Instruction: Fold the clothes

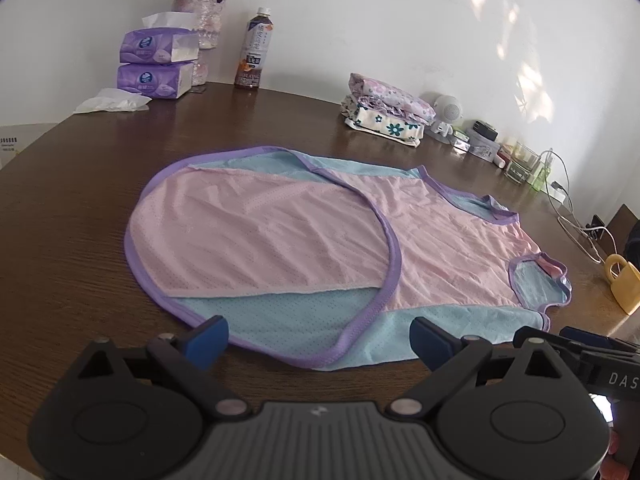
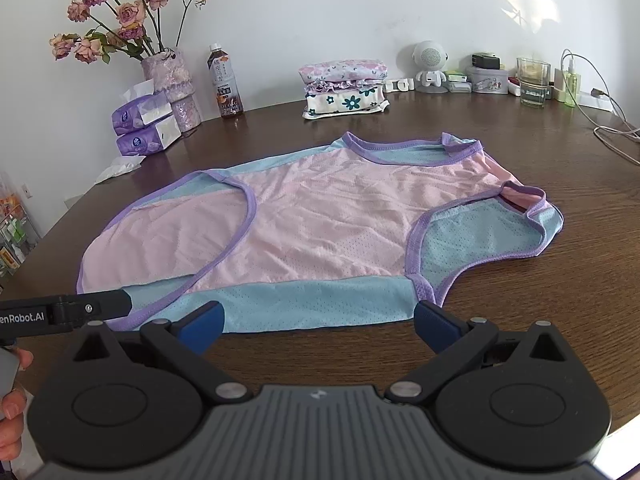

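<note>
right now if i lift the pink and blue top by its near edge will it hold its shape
Probably not. The top looks like thin perforated mesh lying creased and flat on the table, so it should droop. It seems light. The already folded-over flap may well fall open.

Both grippers' fingers [image 1: 210, 336] spread wide

A pink and blue garment [image 1: 320, 236] with purple trim lies flat on the brown counter [image 1: 80, 208]. The left gripper [image 1: 320, 340] hovers at its near edge, blue fingers [image 1: 208, 336] spread wide apart. Folded clothes [image 1: 388, 108] sit far right.
</note>
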A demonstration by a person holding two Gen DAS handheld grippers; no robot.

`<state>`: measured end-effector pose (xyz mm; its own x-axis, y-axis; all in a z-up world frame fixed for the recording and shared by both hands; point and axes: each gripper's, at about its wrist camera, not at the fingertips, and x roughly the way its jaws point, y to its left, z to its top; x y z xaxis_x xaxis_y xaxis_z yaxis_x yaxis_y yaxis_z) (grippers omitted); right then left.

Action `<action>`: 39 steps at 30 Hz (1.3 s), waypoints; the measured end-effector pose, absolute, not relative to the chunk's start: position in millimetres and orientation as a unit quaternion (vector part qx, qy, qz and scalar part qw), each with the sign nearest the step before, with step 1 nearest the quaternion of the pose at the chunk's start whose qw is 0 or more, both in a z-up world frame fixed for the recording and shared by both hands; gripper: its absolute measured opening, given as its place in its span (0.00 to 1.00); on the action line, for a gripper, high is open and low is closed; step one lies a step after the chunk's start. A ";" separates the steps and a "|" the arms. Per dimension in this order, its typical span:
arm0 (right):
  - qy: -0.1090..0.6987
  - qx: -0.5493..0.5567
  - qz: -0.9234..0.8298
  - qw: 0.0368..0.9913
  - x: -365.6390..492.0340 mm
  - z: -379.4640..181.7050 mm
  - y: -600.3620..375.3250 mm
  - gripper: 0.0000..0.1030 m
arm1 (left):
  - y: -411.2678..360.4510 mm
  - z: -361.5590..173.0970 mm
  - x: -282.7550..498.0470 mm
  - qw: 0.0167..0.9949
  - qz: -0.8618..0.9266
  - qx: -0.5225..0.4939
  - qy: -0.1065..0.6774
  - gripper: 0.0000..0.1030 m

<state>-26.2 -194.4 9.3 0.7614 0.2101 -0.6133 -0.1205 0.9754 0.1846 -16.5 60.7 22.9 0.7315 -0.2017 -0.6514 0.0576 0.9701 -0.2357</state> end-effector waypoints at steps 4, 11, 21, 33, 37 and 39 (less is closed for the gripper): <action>0.333 0.066 0.095 0.936 -24.3 9.4 -191.6 1.00 | 62.8 21.8 -14.1 0.924 -0.068 -0.101 0.363 0.94; 0.342 0.062 0.098 0.933 -16.9 4.0 -187.5 1.00 | 66.4 16.5 -7.5 0.920 -0.064 -0.105 0.371 0.94; 0.353 0.071 0.096 0.928 -7.0 -2.3 -189.7 1.00 | 71.0 14.5 -1.8 0.919 -0.057 -0.109 0.375 0.94; 0.351 0.068 0.099 0.929 -10.2 0.6 -188.5 1.00 | 68.1 14.3 -2.0 0.919 -0.054 -0.104 0.377 0.94; 0.350 0.066 0.095 0.930 -13.0 0.9 -188.5 1.00 | 66.2 14.1 -4.7 0.919 -0.053 -0.099 0.378 0.95; 0.350 0.065 0.092 0.930 -14.6 0.7 -188.3 1.00 | 66.0 14.0 -6.2 0.919 -0.055 -0.096 0.379 0.95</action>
<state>-14.6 -188.3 0.7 0.7377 0.2159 -0.6397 -0.1251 0.9748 0.1847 -6.2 66.0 14.0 0.7063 -0.1737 -0.6863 0.0279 0.9755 -0.2182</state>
